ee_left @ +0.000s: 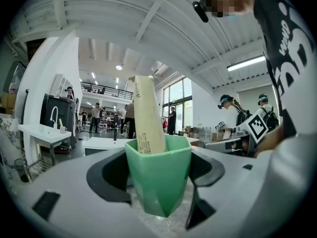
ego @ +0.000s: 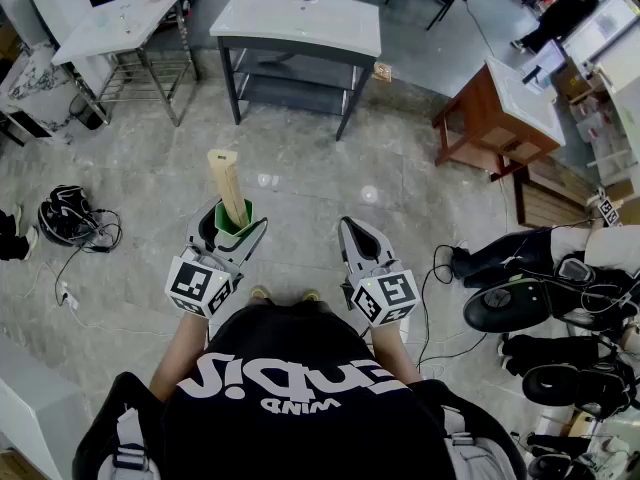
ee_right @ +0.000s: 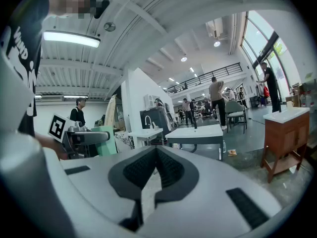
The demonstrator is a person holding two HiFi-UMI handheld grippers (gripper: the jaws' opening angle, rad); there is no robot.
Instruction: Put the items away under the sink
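The left claw (ego: 233, 224) is clamped on a green cup (ee_left: 158, 182) — its dark pads press the cup's two sides, with the jaws set wide. The cup is held upright, mouth up. A cream tube (ee_left: 147, 113) stands in it, rises well above the rim and leans a little to the left.

The right claw (ee_right: 154, 155) is beside it on the right, apart from it, with its jaws together and nothing between them.

Both claws are held out in front of the person over a marbled floor (ego: 300, 168). Far ahead, at the centre, stands the sink (ego: 300, 18), a white top on a dark frame with an open shelf (ego: 290, 90) beneath — well apart from the cup. To the far left is a second white basin on a wire stand (ego: 120, 68), and to the far right a wooden vanity (ego: 505, 108). On the floor at near left lies a headset (ego: 65, 218) with cables. At near right is a heap of dark gear (ego: 540, 308).
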